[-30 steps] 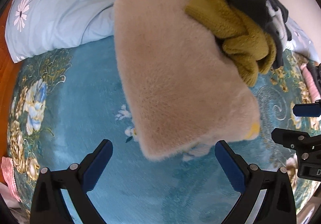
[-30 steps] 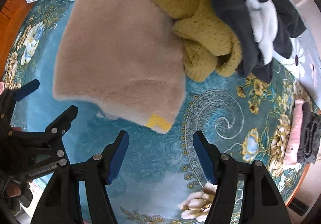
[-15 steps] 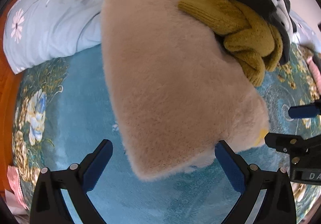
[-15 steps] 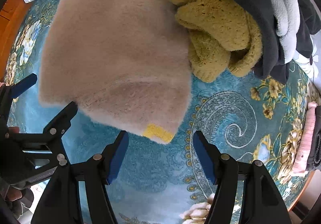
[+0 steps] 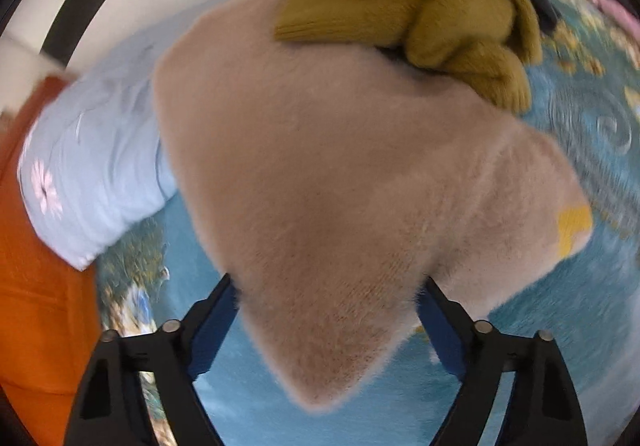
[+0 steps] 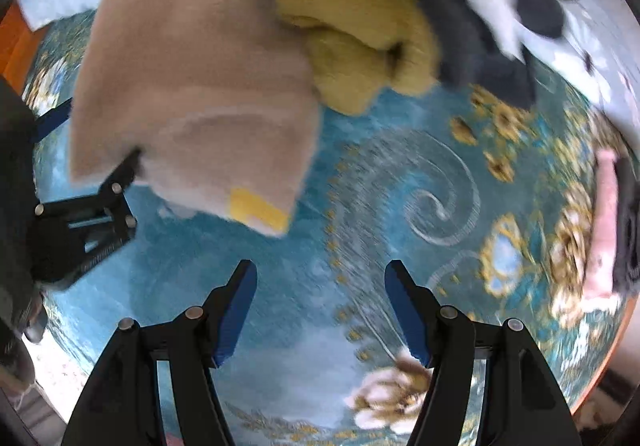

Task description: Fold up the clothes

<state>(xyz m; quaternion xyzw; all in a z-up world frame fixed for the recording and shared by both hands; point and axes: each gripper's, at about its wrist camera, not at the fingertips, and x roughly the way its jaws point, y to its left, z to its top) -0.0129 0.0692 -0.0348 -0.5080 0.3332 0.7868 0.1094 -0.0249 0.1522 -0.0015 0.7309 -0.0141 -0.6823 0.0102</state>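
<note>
Your left tool (image 5: pixel 326 310) stands open around the near corner of the beige fuzzy garment (image 5: pixel 340 174), which lies on the teal bedspread (image 6: pixel 360 246), long axis running away toward the mustard sweater (image 5: pixel 404 6). Its yellow tag (image 6: pixel 258 208) shows no readable writing. Your right tool (image 6: pixel 320 310) is open, holding nothing.

My tongs are black w/ blue pads (image 6: pixel 236 320), and the fuzzy garment (image 5: pixel 340 182) near them is plain pale beige w/ one yellow patch (image 5: pixel 573 227) at its right corner. Far side: a mustard-yellow knit (image 5: pixel 420 14) under a dark grey piece (image 6: pixel 472 26) w/ white lining. Bedspread (image 6: pixel 360 214) is teal w/ gold flowers, pale-blue blooms & silvery swirls; pillow (image 5: pixel 92 174) at left is light blue w/ a white daisy, and a pink item (image 6: pixel 604 222) lies far right.
</note>
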